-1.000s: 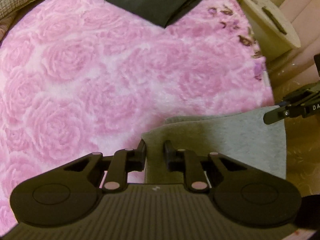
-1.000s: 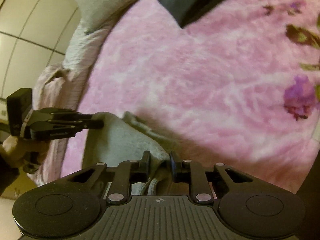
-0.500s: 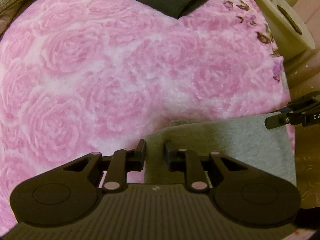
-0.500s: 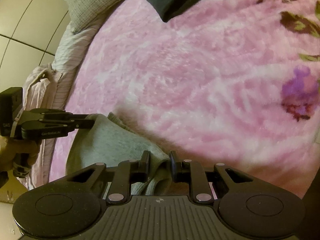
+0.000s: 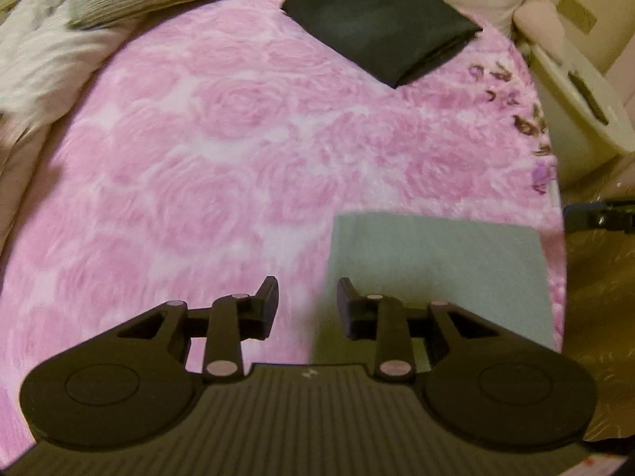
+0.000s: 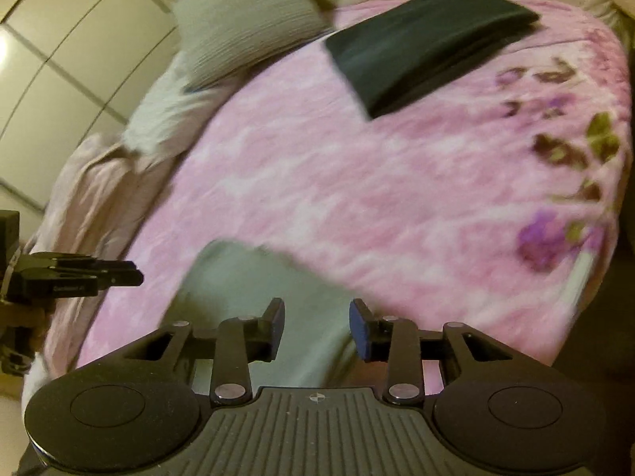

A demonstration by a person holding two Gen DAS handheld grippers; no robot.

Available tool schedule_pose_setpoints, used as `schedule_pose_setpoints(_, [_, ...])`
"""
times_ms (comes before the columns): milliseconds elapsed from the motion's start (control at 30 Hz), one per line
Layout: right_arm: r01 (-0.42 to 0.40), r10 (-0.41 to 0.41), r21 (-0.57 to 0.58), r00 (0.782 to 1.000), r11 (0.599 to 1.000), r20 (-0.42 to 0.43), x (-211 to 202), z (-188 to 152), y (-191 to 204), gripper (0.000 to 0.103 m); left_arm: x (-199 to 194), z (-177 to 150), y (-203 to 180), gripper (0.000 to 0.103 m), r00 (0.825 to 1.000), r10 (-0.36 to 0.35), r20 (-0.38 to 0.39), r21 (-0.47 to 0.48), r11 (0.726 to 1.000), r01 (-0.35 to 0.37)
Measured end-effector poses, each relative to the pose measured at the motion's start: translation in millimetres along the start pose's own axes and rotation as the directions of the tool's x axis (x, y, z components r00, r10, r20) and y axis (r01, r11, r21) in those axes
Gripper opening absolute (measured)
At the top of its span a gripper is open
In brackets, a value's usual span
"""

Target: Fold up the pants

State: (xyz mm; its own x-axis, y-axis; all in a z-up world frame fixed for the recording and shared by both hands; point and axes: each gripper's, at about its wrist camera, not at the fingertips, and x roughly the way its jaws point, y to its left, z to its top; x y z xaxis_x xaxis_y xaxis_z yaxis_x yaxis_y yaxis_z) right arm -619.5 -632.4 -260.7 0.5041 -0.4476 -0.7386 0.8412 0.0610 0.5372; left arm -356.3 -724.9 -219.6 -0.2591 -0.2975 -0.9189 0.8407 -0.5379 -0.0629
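Observation:
The grey pants (image 5: 432,265) lie folded into a flat rectangle on the pink rose blanket (image 5: 238,166), near its front right edge. My left gripper (image 5: 307,301) hovers above the pants' left edge, its jaws opening, with nothing between them. In the right wrist view the grey pants (image 6: 254,297) lie below my right gripper (image 6: 316,323), whose jaws are also opening and hold nothing. The left gripper (image 6: 119,273) shows at that view's left edge, and the right gripper's tip (image 5: 595,218) at the right edge of the left wrist view.
Folded black pants (image 5: 381,27) lie at the far side of the blanket. A grey pillow (image 6: 246,27) and crumpled pale bedding (image 5: 43,63) sit at the back left. A cream bedside unit (image 5: 579,99) stands to the right of the bed.
Both grippers let go of the grey pants, opened and rose away from them. The pants now lie flat on the blanket, and more of the bed is in view.

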Motion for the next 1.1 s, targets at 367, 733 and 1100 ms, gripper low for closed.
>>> schedule_pose_setpoints(367, [-0.048, 0.034, -0.093, 0.99, 0.995, -0.14, 39, -112, 59, 0.035, -18, -164, 16, 0.027, 1.0, -0.008, 0.0, -0.206, 0.979, 0.008])
schedule_pose_setpoints(733, [0.066, -0.113, -0.237, 0.975, 0.969, -0.19, 40, -108, 75, 0.051, 9, -192, 31, 0.028, 1.0, 0.003, 0.018, -0.301, 0.954, 0.002])
schedule_pose_setpoints(1100, [0.146, -0.27, -0.396, 0.922, 0.906, -0.278, 11, -111, 111, 0.059, -73, -204, 4, 0.028, 0.998, 0.038, 0.047, -0.362, 0.932, -0.018])
